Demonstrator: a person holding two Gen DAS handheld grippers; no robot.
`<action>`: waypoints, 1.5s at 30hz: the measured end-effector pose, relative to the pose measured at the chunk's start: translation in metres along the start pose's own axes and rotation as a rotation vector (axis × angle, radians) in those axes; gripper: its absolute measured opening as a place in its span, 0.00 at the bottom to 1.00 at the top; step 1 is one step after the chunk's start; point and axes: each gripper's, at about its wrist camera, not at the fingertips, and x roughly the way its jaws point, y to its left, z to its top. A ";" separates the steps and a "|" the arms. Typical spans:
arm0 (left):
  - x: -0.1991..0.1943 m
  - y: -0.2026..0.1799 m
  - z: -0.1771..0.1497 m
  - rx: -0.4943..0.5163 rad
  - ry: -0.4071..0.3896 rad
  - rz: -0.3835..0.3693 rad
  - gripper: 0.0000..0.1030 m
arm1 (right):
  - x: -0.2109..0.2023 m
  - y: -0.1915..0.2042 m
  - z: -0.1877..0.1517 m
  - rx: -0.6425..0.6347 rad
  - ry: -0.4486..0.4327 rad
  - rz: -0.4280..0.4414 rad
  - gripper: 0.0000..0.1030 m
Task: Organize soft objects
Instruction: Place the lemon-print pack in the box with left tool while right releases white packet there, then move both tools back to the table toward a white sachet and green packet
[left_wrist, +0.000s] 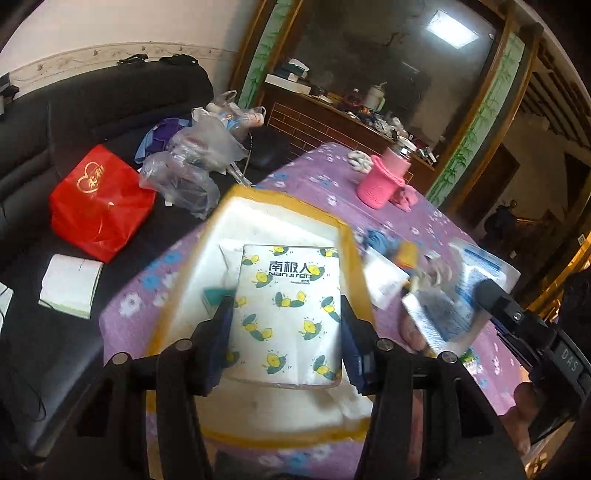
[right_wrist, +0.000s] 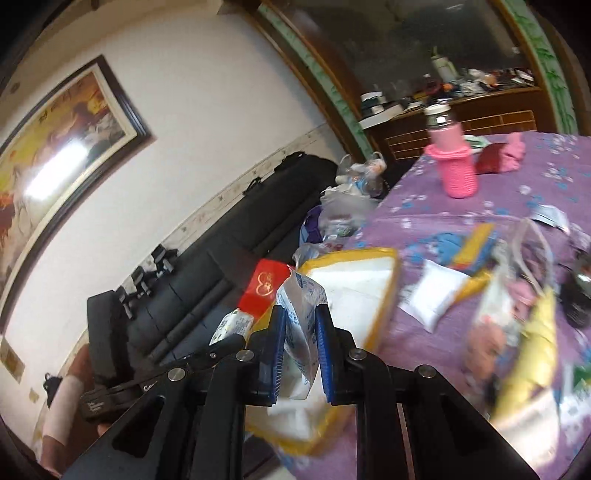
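The left hand-held gripper (left_wrist: 286, 314) is clamped on a tissue pack (left_wrist: 288, 314), one blue pad pressing each long side. The pack is white with a yellow lemon print and dark lettering on its top face, and it is held over the foam box (left_wrist: 236, 229). The right hand-held gripper (right_wrist: 301, 332) is nearly closed, pinching a clear plastic packet (right_wrist: 299, 325) with blue print; the packet stands up between the pads, crumpled, with its lower end hanging below them.

The foam box is white with yellow tape along its rim and sits at the tabletop (left_wrist: 314, 177) edge nearest the sofa (left_wrist: 92, 107). The tabletop carries a purple cloth with white and blue flowers. Further loose packets lie beside the box, blurred. Toward the far edge stands a bottle in a pink knitted sleeve (left_wrist: 380, 181).

The black sofa beside the tabletop holds a red bag (left_wrist: 99, 203), clear plastic bags (left_wrist: 192, 162) and a small white box (left_wrist: 70, 284). Behind the tabletop stands a wooden cabinet (left_wrist: 332, 118) cluttered with small items. A framed picture (right_wrist: 62, 147) hangs on the white wall above the sofa.
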 end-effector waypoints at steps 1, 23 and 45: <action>0.004 0.003 0.003 0.006 0.001 -0.003 0.49 | 0.014 0.000 0.001 -0.016 0.010 -0.016 0.16; 0.135 0.017 0.077 -0.095 0.233 0.094 0.54 | 0.167 -0.022 0.067 0.022 0.112 -0.200 0.56; 0.048 -0.159 -0.080 0.343 0.304 -0.242 0.68 | -0.078 -0.141 -0.043 0.261 -0.014 -0.367 0.70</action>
